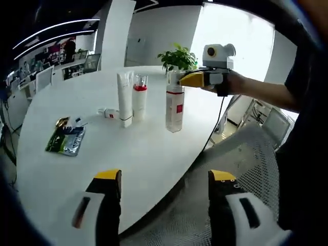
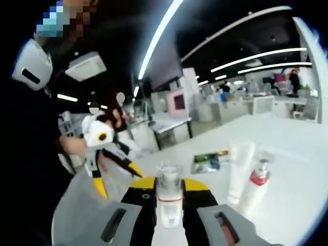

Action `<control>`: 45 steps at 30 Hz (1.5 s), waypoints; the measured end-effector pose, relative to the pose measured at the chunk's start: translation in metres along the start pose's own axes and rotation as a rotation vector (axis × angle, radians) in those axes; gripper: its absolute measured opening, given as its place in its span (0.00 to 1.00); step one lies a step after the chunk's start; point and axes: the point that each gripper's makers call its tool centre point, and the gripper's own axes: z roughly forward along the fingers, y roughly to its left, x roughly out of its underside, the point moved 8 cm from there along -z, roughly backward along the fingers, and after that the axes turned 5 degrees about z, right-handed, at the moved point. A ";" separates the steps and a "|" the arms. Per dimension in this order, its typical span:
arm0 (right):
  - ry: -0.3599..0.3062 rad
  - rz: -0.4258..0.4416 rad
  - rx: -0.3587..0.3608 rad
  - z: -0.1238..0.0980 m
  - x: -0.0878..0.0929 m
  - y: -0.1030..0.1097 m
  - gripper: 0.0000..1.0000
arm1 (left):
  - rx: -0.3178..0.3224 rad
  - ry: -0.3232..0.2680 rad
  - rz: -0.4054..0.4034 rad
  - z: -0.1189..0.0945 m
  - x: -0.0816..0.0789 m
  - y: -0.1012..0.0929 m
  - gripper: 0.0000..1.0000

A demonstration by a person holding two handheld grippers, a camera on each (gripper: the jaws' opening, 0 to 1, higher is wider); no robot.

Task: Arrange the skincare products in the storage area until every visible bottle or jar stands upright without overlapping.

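Progress partial: clear bottle (image 1: 175,108), white tube (image 1: 124,98) and red-collared bottle (image 1: 139,97) stand upright on the bench (image 1: 154,154). Right tongs (image 2: 168,190) pinch the clear bottle's cap; left tongs (image 1: 165,179) spread (idle). Small item (image 1: 108,113) apparently lies flat.

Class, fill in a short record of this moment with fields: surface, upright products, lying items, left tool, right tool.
surface: white round table
upright products: white tube, red-capped bottle, clear bottle with red label
lying items: green sachet pack, small white item
left tool: open, hovering at the table edge, holding nothing
right tool: shut on the clear bottle's top, bottle standing on the table
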 end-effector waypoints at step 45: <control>-0.056 -0.248 0.087 0.025 0.059 -0.098 0.10 | -0.236 -0.048 0.096 0.001 0.009 0.015 0.65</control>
